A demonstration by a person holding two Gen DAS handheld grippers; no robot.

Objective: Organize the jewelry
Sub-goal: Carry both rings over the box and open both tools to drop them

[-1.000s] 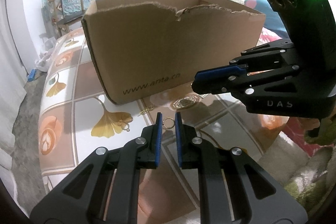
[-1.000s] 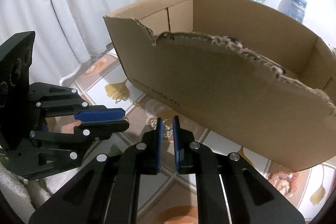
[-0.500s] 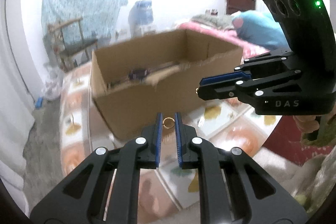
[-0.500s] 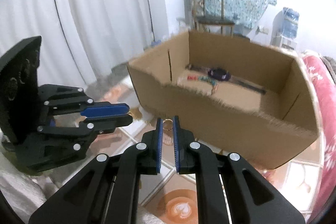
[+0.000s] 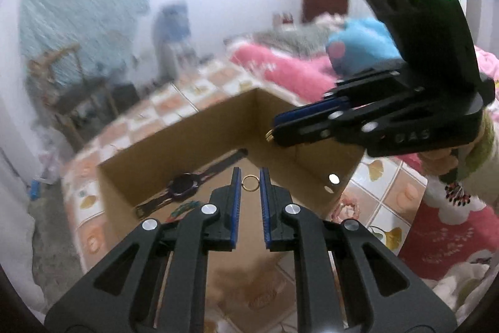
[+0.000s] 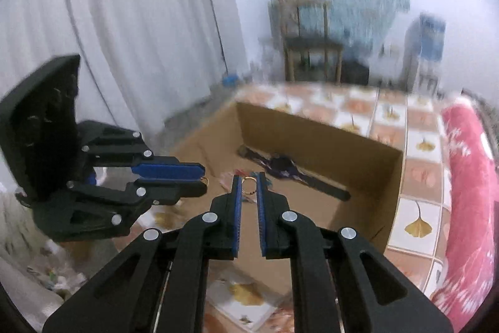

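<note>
Carrying two gold hoops toward the cardboard box (image 5: 149, 159) – one per tool. Left gripper (image 5: 249, 184) pinching a gold ring (image 5: 249, 183) at the tips, centre frame, over the open box. Right gripper (image 6: 248, 181) clamping the second ring (image 6: 248, 182) likewise. Holding by fingertips, probably for a clean drop inside. Watch (image 5: 184, 188) lying on the box floor, lower left – likely the collecting spot.

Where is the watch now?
The watch lies on the floor of the cardboard box, in the left wrist view left of the left tongs.
</note>
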